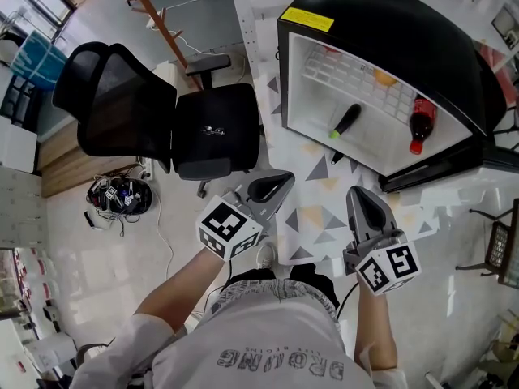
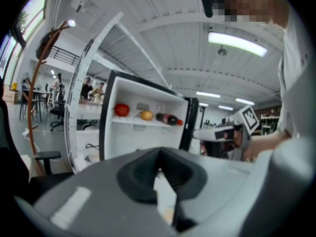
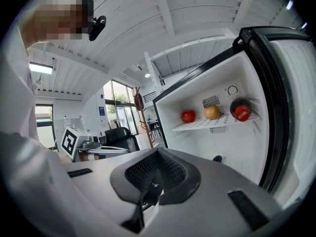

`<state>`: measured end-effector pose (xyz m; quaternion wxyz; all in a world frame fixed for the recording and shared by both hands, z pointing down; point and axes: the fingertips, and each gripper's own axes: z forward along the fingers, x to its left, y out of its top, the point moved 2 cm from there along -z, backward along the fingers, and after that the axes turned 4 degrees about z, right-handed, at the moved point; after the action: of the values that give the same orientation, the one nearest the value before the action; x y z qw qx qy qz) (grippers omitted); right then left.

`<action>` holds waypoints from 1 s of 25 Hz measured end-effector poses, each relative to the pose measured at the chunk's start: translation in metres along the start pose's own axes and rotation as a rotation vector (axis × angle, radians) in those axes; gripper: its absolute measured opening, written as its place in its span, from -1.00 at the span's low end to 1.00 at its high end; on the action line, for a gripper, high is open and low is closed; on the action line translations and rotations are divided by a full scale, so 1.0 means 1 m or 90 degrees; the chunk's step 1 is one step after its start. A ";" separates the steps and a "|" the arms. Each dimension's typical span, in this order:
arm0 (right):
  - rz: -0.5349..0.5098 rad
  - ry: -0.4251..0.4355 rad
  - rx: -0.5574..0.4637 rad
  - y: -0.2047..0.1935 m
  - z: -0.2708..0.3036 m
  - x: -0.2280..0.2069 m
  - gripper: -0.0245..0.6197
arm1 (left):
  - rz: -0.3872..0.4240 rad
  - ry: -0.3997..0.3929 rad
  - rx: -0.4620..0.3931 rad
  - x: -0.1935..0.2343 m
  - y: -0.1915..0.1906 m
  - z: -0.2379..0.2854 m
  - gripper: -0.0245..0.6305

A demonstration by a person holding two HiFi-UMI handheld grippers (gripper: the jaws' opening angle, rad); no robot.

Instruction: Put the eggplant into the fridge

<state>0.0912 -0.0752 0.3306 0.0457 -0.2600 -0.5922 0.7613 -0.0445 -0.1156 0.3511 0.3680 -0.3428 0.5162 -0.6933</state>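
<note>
A black office chair [image 1: 162, 112] stands at the left on the pale floor. The left gripper [image 1: 288, 177] hovers over the patterned table [image 1: 318, 217], its jaws pressed together with nothing between them. Ahead, the fridge [image 1: 389, 19] stands open; the eggplant [image 1: 347, 121] lies on its white bottom, below the wire shelf [image 1: 349, 75]. The right gripper [image 1: 357, 190] is held just in front of the opening, jaws together and empty. A red-capped bottle [image 1: 421, 123] lies on the shelf further right.
</note>
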 end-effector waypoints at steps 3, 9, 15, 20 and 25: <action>0.000 0.000 0.003 -0.001 0.001 -0.002 -0.91 | -0.002 0.001 0.001 0.002 -0.002 0.000 -0.91; 0.000 0.006 0.012 -0.002 0.005 -0.001 -0.91 | -0.005 -0.002 -0.003 0.003 0.000 0.002 -0.91; -0.002 0.011 0.018 -0.003 0.007 -0.002 -0.91 | -0.009 -0.004 -0.012 0.004 0.003 0.006 -0.91; 0.000 0.011 0.021 -0.004 0.007 -0.004 -0.91 | -0.020 -0.005 -0.017 0.004 0.005 0.008 -0.91; 0.001 0.008 0.021 -0.004 0.006 -0.007 -0.92 | -0.024 0.000 -0.015 0.005 0.002 0.010 -0.91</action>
<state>0.0933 -0.0813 0.3377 0.0530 -0.2647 -0.5793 0.7691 -0.0386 -0.1250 0.3519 0.3507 -0.3571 0.5178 -0.6938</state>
